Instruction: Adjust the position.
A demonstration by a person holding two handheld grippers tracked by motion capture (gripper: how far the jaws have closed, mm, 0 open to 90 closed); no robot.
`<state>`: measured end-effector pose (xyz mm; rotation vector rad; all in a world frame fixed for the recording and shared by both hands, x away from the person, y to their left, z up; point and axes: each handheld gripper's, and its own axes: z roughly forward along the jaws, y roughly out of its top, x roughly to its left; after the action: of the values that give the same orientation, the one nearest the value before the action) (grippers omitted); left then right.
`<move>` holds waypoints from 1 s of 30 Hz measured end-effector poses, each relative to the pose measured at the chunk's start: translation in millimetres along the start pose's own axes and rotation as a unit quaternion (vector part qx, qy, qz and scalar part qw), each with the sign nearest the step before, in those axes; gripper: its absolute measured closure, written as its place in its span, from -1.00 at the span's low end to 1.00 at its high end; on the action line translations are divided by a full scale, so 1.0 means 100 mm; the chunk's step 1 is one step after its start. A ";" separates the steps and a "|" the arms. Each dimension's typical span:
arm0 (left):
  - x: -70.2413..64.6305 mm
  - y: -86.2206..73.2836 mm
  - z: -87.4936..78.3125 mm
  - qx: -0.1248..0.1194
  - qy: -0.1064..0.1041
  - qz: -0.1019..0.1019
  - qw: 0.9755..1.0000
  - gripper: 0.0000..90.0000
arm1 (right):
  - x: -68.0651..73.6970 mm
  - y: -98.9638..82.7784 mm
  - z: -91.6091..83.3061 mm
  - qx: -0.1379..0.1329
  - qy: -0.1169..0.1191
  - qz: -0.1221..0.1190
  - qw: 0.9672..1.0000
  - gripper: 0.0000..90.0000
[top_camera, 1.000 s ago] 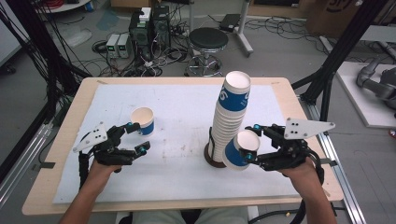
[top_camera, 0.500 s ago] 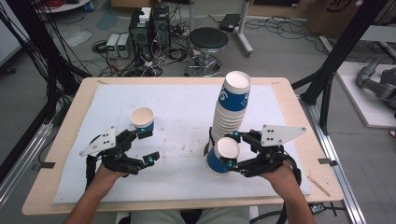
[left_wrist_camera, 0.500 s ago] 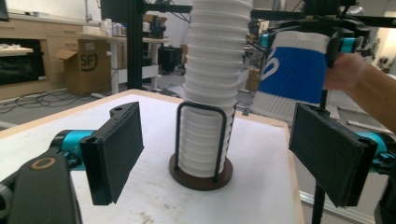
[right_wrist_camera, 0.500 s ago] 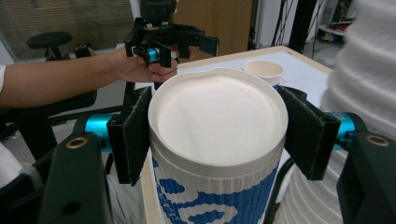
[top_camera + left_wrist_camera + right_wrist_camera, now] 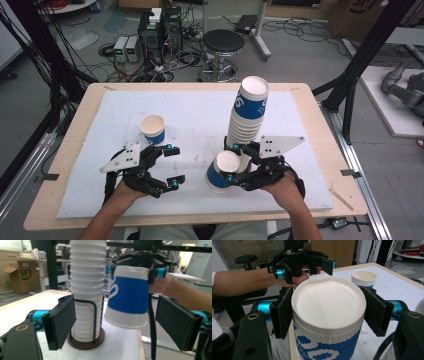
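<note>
Since the earlier frames, the right gripper [image 5: 231,163] has carried the blue-and-white ribbed paper cup [image 5: 220,172] away from the stack, leftward and toward the person's edge of the table, while the left gripper [image 5: 173,165] has drawn back from the standing cup and its jaws have just been opening with nothing between them. Right gripper pads are clamped on opposite sides of the held cup [image 5: 329,317] just below its rim, denting the rim slightly out of round; the cup hangs tilted above the white mat [image 5: 195,120], clear of the surface. Left gripper stands wide apart and empty, facing the held cup [image 5: 128,298] from its side. Just behind the held cup rises the tall stack of white paper cups [image 5: 247,117], topped by a blue-printed one, seated in a black wire holder on a round brown base [image 5: 86,341]. A second small blue-and-white paper cup [image 5: 152,129] stands upright on the mat beyond the left gripper, apart from it. Mat lies on a light wooden table [image 5: 320,130].
</note>
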<state>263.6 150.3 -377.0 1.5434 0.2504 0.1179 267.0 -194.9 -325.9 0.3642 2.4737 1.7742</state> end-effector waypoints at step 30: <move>-0.12 -0.28 0.45 0.053 -0.049 0.002 0.997 -0.63 | 0.02 -0.04 0.29 -0.018 0.043 0.016 0.999 -0.30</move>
<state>260.3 103.4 -403.5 1.6501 0.1776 0.0325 270.2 -168.7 -338.6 0.3349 2.5030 1.8832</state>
